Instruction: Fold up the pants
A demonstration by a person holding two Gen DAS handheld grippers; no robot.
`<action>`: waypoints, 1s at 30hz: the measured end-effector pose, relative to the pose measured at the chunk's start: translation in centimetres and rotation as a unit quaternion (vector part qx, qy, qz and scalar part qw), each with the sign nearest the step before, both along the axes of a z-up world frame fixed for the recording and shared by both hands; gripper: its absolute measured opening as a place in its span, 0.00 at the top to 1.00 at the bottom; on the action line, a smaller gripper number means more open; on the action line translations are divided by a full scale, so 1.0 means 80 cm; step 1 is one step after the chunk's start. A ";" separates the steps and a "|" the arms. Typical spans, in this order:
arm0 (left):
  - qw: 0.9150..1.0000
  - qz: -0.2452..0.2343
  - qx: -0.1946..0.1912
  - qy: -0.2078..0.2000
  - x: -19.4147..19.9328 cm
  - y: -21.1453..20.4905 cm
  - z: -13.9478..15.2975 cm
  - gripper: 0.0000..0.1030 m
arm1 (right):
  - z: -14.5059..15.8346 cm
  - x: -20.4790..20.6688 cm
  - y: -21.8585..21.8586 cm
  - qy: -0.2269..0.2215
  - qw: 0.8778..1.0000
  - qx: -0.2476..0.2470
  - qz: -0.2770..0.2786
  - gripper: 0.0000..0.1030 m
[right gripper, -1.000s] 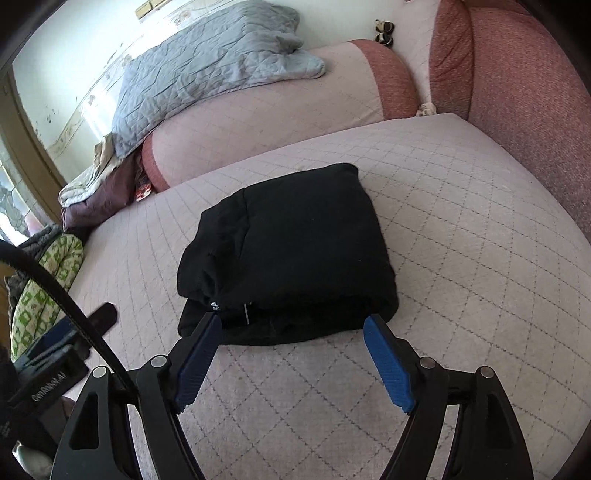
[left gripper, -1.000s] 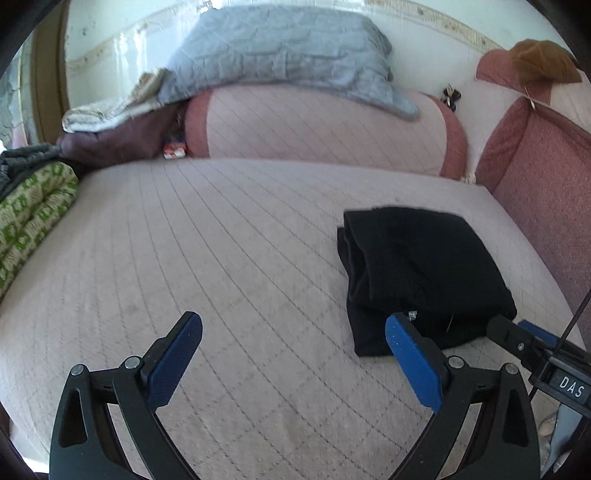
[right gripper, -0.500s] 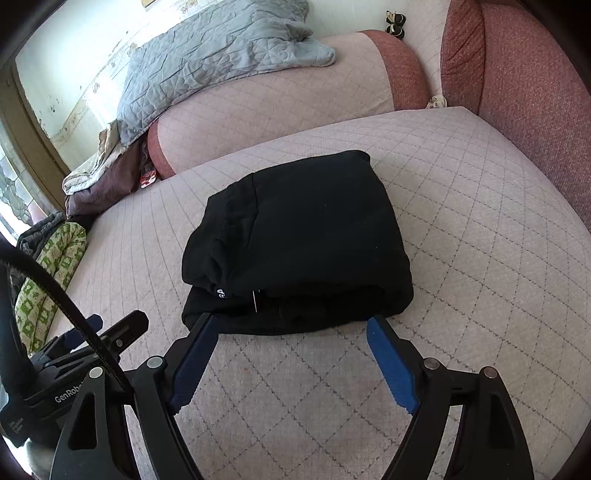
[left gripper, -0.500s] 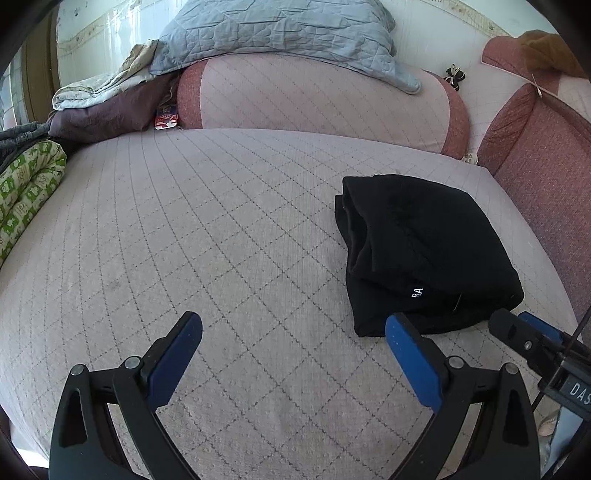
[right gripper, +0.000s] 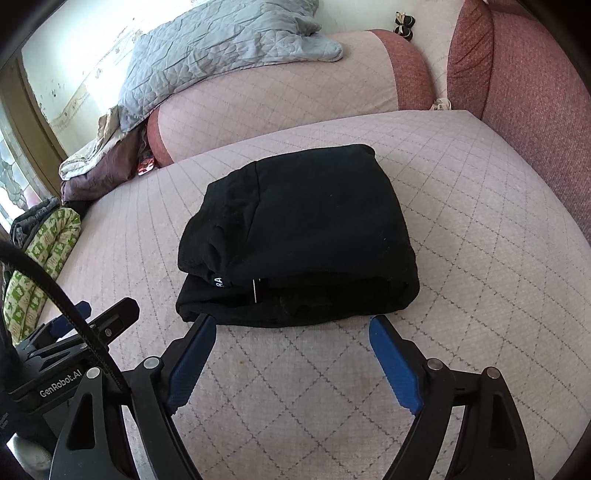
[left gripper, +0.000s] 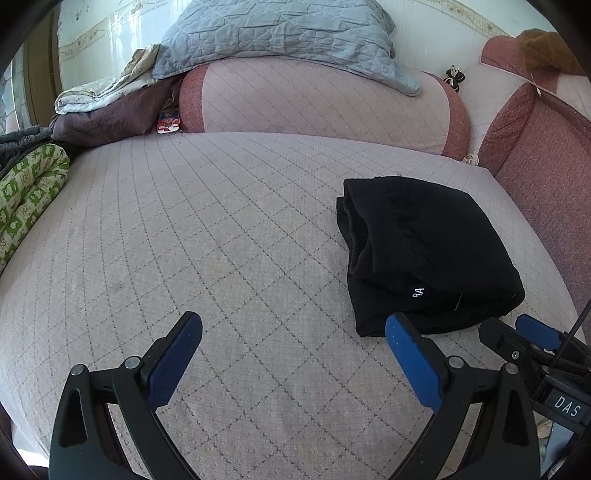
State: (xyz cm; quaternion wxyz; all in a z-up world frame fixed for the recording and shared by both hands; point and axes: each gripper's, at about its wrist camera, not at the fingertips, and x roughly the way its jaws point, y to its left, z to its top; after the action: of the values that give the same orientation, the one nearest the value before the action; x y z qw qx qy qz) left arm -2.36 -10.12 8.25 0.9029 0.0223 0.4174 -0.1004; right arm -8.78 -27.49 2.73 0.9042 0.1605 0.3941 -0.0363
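Observation:
The black pants (right gripper: 303,236) lie folded into a thick square bundle on the pink quilted bed, with a small white label on the near edge; in the left wrist view the pants (left gripper: 424,254) sit right of centre. My right gripper (right gripper: 291,328) is open and empty, just in front of the bundle's near edge. My left gripper (left gripper: 293,325) is open and empty over bare quilt, left of the bundle. The right gripper also shows in the left wrist view (left gripper: 517,332), and the left gripper in the right wrist view (right gripper: 103,317).
A pink bolster (left gripper: 321,99) with a grey quilted pillow (left gripper: 280,33) lies at the back. A purple and white bedding pile (left gripper: 107,110) and a green patterned blanket (left gripper: 29,188) sit at the left. Red cushions (right gripper: 535,92) line the right side.
Both grippers have drawn back and up a little from the folded pants. The pants have not moved. Both jaws stay open.

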 end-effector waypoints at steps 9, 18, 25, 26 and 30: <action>0.994 0.045 0.000 -0.101 -0.024 0.014 0.040 0.03 | 0.003 0.001 0.002 -0.004 1.000 -0.018 -0.003 0.12; 0.997 0.035 -0.004 -0.068 -0.017 0.013 0.037 0.01 | 0.002 0.001 0.005 -0.003 1.000 -0.028 -0.003 0.12; 0.998 0.028 0.000 -0.063 -0.019 0.008 0.034 0.01 | 0.001 0.001 0.005 -0.003 1.000 -0.026 -0.003 0.12; 0.998 0.025 0.001 -0.060 -0.018 0.007 0.032 0.01 | 0.002 0.001 0.005 -0.003 1.000 -0.027 -0.003 0.12; 0.999 0.015 0.018 -0.040 -0.014 -0.001 0.020 0.01 | 0.001 0.001 0.005 -0.002 1.000 -0.027 -0.003 0.12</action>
State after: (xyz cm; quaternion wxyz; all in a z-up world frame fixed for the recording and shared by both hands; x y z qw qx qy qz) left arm -3.46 -10.17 9.86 0.9197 0.0362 0.3829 -0.0789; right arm -8.68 -27.10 2.83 0.9088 0.1378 0.3907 -0.0491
